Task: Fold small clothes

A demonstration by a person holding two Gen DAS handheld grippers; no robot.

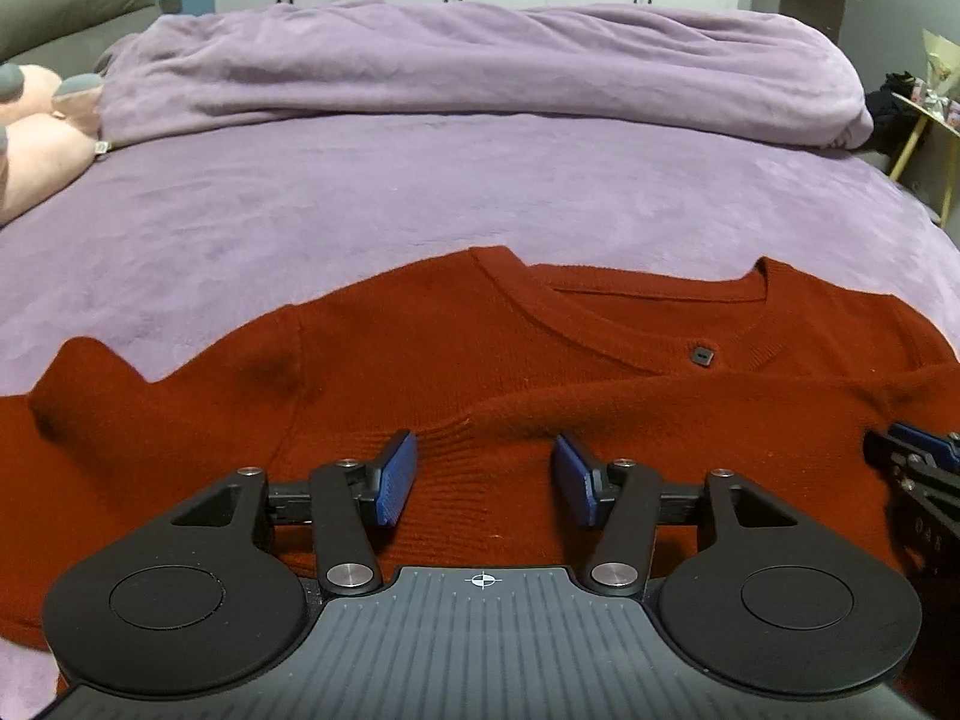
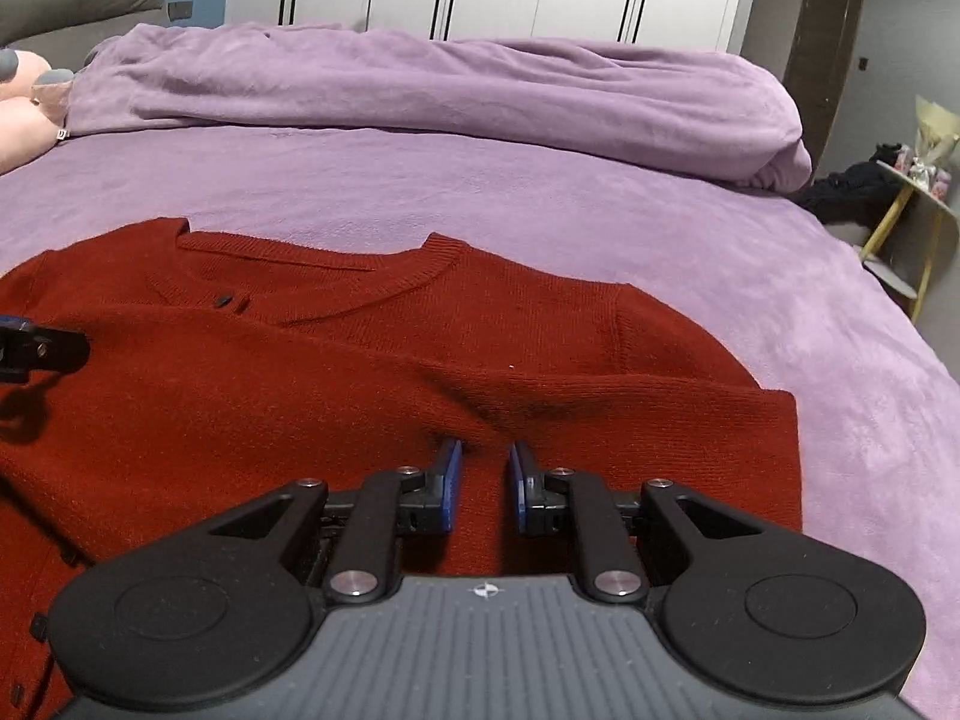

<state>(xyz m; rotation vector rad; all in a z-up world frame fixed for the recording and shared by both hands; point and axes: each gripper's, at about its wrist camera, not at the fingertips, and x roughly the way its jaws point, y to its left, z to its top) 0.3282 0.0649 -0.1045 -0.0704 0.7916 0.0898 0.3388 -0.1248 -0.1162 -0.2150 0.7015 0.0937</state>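
Left wrist view: your left gripper [image 1: 485,477] hangs released, blue pads wide apart over the ribbed cuff of a sleeve folded across the rust-red knitted cardigan [image 1: 384,360], which lies flat on the purple plush bed cover [image 1: 360,192] with its V-neck pointing away from you; the right gripper's tip [image 1: 918,456] peeks in at the right edge, a bunched purple duvet [image 1: 480,72] and a pink plush toy [image 1: 36,138] sit beyond. Right wrist view: your right gripper [image 2: 485,480] is partly closed, a narrow gap between pads, not gripping, low over the cardigan [image 2: 300,372] near its right edge, left gripper tip [image 2: 42,348] at far left.
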